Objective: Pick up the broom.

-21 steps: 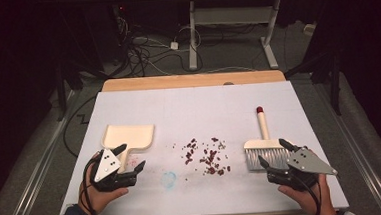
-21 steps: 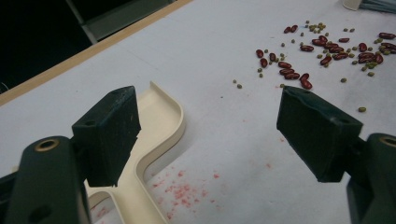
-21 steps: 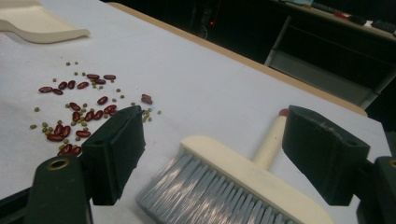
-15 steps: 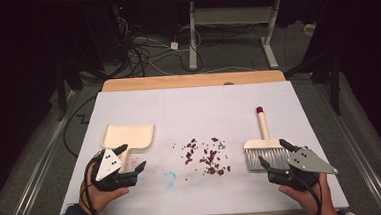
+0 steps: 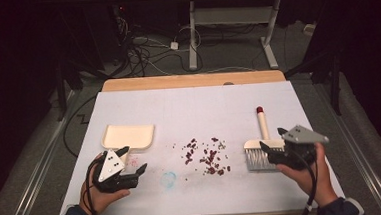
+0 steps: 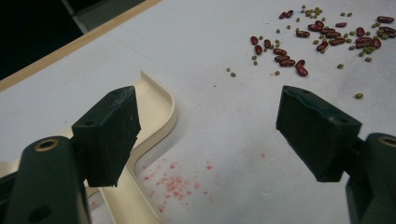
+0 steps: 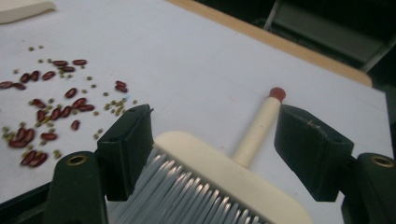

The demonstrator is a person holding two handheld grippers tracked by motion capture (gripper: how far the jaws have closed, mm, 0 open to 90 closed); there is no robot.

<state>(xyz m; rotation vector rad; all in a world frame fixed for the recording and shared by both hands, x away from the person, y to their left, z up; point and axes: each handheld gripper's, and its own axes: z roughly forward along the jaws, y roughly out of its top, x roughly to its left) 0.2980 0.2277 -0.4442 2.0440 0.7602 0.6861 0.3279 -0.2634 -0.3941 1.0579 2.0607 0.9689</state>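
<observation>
Grippers poised at dustpan and brush

Dustpan [image 5: 128, 136], cream-coloured, lies flat on the white table [image 5: 193, 102] at the left, its near corner just beside the left gripper [image 5: 132, 166]. In the left gripper view that gripper [image 6: 205, 135] has its jaws spread wide with nothing between them; one jaw hangs over the dustpan [image 6: 154, 116] rim, the other over bare table with faint red marks.

Beans [image 5: 206, 156], dark red mixed with small green ones, lie scattered mid-table between the two tools.

At the right, the brush [image 5: 261, 148] lies flat, handle pointing away from the person. The right gripper [image 5: 271, 150] straddles the brush [image 7: 224, 182] head, jaws open on either side; whether the left pad touches the bristles I cannot tell.
</observation>
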